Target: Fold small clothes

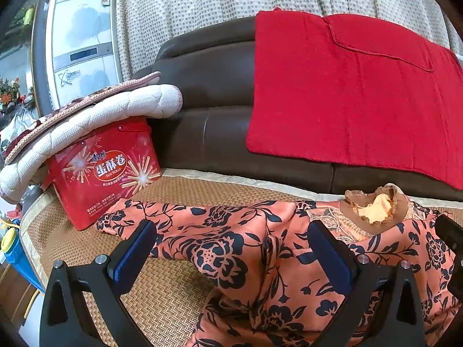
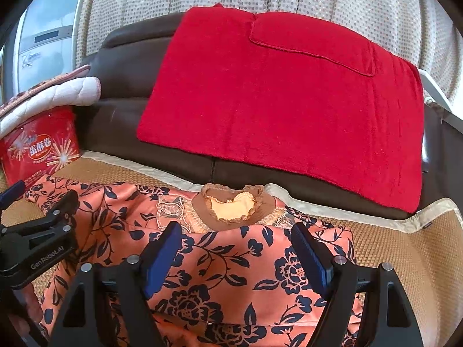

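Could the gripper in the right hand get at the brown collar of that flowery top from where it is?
Probably yes. The right gripper stands open over the flowery top, with the brown collar just ahead of its fingers and nothing lying between them. The left gripper sits off to the side, clear of that path.

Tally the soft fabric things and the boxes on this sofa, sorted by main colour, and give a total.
Red: 2, the towel and the egg roll box.
Salmon floral: 1, the garment.
White quilted: 1, the pad.
Total: 4.
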A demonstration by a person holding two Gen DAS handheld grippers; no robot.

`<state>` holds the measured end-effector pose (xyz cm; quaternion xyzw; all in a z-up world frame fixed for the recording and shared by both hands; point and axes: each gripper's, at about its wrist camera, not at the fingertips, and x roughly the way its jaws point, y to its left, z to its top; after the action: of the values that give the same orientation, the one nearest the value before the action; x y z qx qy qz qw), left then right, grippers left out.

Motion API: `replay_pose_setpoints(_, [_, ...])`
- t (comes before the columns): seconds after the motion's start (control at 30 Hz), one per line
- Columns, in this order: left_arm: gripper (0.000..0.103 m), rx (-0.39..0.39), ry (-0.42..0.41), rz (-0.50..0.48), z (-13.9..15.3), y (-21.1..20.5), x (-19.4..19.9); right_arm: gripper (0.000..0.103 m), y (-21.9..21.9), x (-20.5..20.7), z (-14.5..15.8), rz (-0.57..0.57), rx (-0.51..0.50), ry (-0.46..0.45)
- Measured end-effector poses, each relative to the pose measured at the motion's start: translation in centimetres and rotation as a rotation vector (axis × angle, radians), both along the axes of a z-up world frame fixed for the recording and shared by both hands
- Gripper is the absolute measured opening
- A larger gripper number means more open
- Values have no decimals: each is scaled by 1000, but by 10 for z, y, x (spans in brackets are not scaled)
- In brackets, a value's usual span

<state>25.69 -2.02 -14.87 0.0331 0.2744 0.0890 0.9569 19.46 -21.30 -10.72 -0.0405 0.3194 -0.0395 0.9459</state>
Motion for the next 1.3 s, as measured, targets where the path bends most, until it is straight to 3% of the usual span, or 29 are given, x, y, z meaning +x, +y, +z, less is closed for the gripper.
replay_pose_setpoints(0.3, [103,15,14,28,3,8,0,81,5,4,-5,5,18,19])
replay_pose_setpoints(0.43, [103,3,76,81,0,23,4,81,6,7,-11,12,37,40])
replay_pose_setpoints(0.6, [103,-76,156,155,-9,51,6,81,8,11,-17,11,40,57])
replay_pose_setpoints(1.0, [103,-83,90,307,-1,100,-7,81,29,17,-27,48,26,78])
replay_pose_setpoints(1.3, [103,-90,79,327,0,111,-10,81,38,19,-30,62,19,84])
